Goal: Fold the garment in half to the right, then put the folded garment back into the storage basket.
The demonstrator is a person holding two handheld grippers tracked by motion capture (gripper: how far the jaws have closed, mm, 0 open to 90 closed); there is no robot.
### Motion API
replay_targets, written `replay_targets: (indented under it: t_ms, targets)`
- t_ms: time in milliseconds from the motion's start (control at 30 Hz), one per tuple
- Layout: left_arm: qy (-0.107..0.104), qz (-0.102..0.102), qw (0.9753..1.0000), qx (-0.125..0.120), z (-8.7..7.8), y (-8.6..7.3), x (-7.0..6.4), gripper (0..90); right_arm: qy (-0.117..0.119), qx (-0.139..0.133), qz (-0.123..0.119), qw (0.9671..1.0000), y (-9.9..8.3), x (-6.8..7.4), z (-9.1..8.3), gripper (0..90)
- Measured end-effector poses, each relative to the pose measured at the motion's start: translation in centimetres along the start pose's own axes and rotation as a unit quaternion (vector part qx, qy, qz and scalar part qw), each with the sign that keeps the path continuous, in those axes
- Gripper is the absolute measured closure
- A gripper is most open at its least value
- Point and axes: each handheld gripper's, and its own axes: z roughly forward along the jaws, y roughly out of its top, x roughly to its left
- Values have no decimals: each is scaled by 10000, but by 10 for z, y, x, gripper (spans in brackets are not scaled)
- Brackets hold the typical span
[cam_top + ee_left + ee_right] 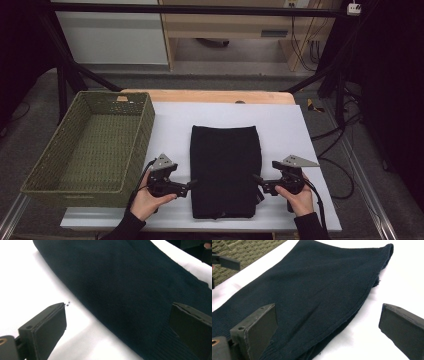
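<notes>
Folded black knit garment [225,170] flat on white table sheet [280,120], left gripper [191,184] jaws spread wide astride its left edge, right gripper [256,177] jaws likewise parted astride its right edge, olive woven basket [90,145] beyond left jaws

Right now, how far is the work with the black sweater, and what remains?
Done: the black knit sweater lies folded into a neat rectangle on the white sheet. In hand: the left gripper and right gripper sit open at its near side edges, each with its jaws astride an edge, not yet closed. Left, probably: gripping it, then perhaps another fold or a lift into the green woven basket, which holds nothing.
</notes>
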Motion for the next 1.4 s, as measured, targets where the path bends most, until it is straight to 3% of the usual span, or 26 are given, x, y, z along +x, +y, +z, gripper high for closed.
replay_targets:
  t_ms: [433, 833, 1233, 1400]
  targets:
    - [179, -58, 9998, -61, 11, 30, 9, 9, -1, 12, 30, 10000, -9, 4, -7, 18]
    - [328, -267, 9989, -215, 23, 59, 22, 9, 13, -11, 122, 9999, -9, 7, -9, 19]
    - [603, -448, 9971, -142, 46, 78, 38, 10, 3, 32, 82, 10000, -12, 15, -10, 19]
    - [806, -504, 9955, 16, 62, 81, 47, 28, 11, 66, 100, 9999, -12, 17, -9, 19]
